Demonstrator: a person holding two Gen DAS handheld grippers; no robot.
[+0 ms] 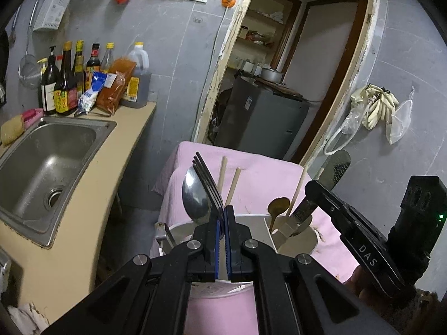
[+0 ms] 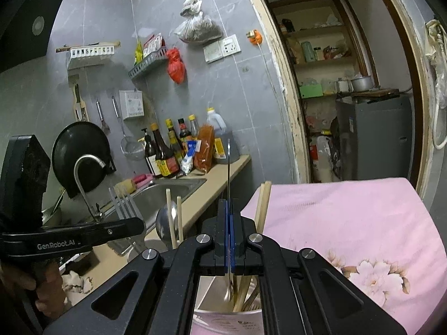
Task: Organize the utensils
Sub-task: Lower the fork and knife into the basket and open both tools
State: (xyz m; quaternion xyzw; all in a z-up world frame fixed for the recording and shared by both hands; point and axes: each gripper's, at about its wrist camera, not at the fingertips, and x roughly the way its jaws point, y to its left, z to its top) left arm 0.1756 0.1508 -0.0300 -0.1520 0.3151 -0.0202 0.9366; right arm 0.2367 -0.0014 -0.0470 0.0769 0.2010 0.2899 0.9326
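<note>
A white divided utensil holder [image 1: 296, 240] stands on a pink cloth-covered table [image 1: 251, 173]. My left gripper [image 1: 224, 217] is shut on a fork [image 1: 206, 178], held upright over the holder's left side beside a steel spoon [image 1: 194, 198] and wooden chopsticks [image 1: 229, 181]. My right gripper [image 2: 229, 209] is shut on a knife [image 2: 228, 167], blade up, its handle down inside the holder [image 2: 223, 318]. In the left wrist view the right gripper [image 1: 313, 195] holds the knife [image 1: 336, 167] over the right compartment, next to a brown spoon [image 1: 276, 209].
A steel sink [image 1: 50, 162] sits in a beige counter [image 1: 111, 173] to the left, with sauce bottles [image 1: 67, 83] at its back. A doorway [image 1: 279, 69] to a storeroom lies behind the table. A faucet [image 2: 86, 178] and wok lid [image 2: 81, 150] are by the sink.
</note>
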